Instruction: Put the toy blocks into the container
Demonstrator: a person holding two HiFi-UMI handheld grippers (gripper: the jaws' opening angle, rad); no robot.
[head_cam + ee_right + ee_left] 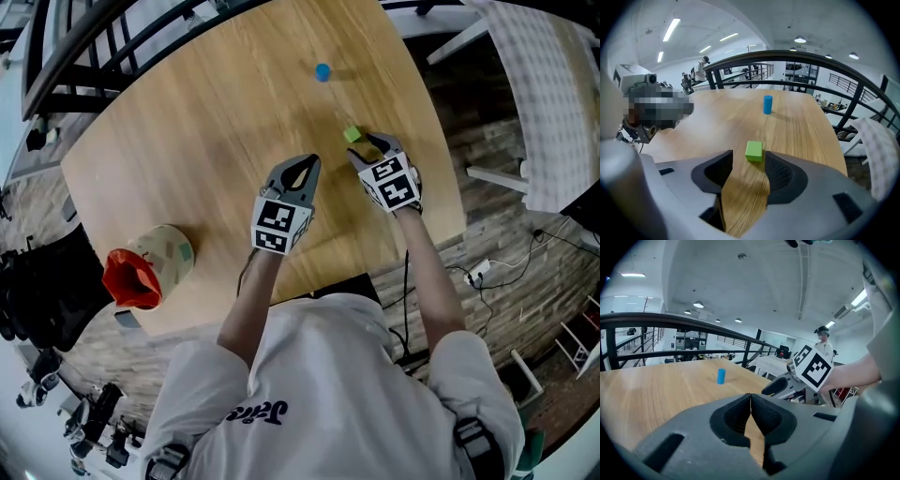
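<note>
Head view: the green cube (352, 134) lies on the table (187, 141) just ahead of the right gripper (371, 143), the nearer one; left gripper view: the left gripper (751, 397) is closed, empty; right gripper view: jaws apart, cube at their tips, unclamped.

Your wood table (187, 141), black railing (647, 320) along its far left, plank floor (497, 244) right, ceiling lights (698, 304) above you.
</note>
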